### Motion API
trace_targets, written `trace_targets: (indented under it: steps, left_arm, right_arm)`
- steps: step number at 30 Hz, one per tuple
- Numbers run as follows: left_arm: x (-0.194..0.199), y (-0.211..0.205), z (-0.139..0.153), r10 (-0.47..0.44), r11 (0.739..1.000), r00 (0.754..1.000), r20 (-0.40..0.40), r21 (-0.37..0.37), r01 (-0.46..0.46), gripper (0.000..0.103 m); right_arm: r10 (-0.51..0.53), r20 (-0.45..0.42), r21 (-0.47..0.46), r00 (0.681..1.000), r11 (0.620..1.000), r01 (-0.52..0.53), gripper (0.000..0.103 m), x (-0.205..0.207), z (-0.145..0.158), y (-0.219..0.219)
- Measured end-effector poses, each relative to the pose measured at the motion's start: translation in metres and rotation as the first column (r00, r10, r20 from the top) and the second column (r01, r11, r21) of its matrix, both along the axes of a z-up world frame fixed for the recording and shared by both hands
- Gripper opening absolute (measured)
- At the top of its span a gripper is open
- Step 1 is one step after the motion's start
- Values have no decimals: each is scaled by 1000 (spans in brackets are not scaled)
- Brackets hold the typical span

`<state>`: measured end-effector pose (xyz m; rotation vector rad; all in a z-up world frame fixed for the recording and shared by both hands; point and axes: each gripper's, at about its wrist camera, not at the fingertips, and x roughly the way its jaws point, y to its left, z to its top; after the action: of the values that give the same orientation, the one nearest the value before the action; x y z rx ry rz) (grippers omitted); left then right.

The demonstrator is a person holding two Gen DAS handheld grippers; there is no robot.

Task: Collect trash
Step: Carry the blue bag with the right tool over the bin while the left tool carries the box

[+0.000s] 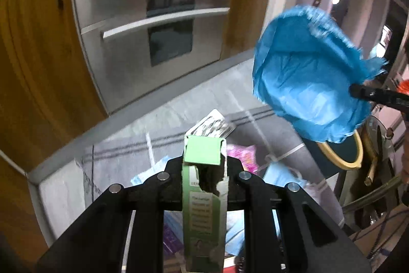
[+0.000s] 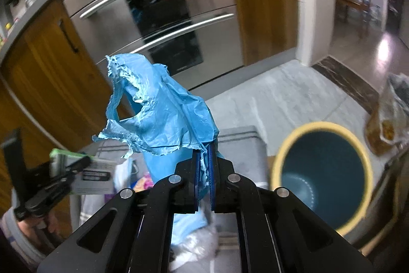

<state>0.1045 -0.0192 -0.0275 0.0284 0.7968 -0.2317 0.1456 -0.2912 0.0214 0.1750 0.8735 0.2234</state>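
Honestly, the biggest risk right now is either piece dropping before it gets to the bin (image 2: 322, 177), which sits on the floor off to the right of the right hand-held gripper (image 2: 203, 179), dark inside with a yellow rim. That one is pinched nearly flat on a crumpled blue wrapper (image 2: 163, 117), and only a thin bottom edge of it is caught between the pads; the rest flares up loose above the jaws, so a quick swing could tear it or pull it free. It also sticks up high enough to block part of the view ahead, which could make lining up with the bin harder. The left hand-held gripper (image 1: 204, 183) is closed on a torn green carton (image 1: 203, 198), held upright between the fingers with its flap (image 1: 203, 150) bent over at the top. The carton is open and ripped at the side, so it will probably crush or twist in the grip and could slip out sideways. More litter is still lying on the grey rug (image 1: 179, 117) below, including a pink packet (image 1: 244, 154) and a foil-looking packet (image 1: 212, 126), so dropping anything just adds to the pile.
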Motion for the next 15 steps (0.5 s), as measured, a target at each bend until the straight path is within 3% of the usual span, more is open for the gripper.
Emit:
trace_targets:
  steps: [7, 12, 15]
  left_arm:
    - [-12, -49, 36, -112, 994, 988, 103, -4, 113, 18]
    - [-8, -104, 47, -227, 972, 965, 129, -21, 232, 18]
    - [-2, -140, 53, -291, 954, 946, 144, -35, 299, 18]
  right_arm:
    - [-194, 11, -32, 981, 980, 195, 7, -17, 1, -55]
    - [-340, -8, -66, 940, 938, 339, 7, -12, -14, -87]
    - [-428, -87, -62, 899, 903, 424, 7, -6, -38, -116]
